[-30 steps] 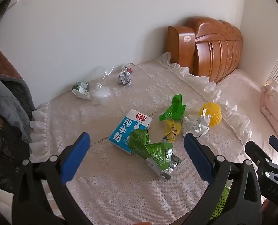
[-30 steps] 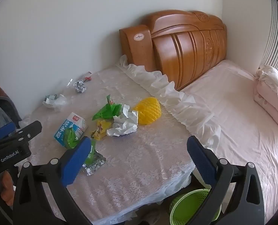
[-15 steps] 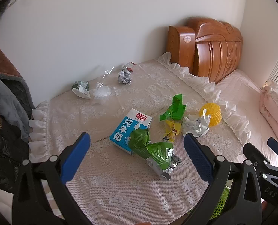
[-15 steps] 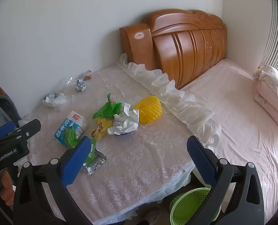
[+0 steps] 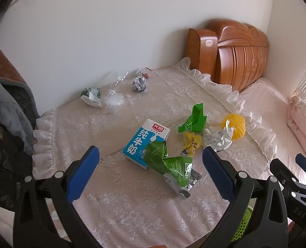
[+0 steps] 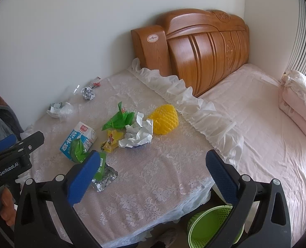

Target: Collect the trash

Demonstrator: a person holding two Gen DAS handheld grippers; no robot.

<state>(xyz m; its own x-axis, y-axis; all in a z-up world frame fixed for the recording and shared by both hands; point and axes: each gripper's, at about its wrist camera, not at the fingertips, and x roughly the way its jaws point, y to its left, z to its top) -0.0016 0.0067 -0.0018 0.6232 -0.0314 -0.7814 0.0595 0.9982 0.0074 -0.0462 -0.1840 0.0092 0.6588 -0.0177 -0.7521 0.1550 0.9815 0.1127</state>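
Trash (image 5: 169, 163) beside milk carton (image 5: 145, 142)

Setting was a home bedroom. A carved wooden headboard (image 6: 202, 47) stood against the white wall at upper centre of the right wrist view, with a pink-sheeted bed (image 6: 256, 113) below it and folded pink bedding (image 6: 297, 103) at the right edge. A lace-covered table (image 6: 153, 175) with a frilled edge filled the centre; clothes (image 5: 6, 107) hung at the left edge of the left wrist view.
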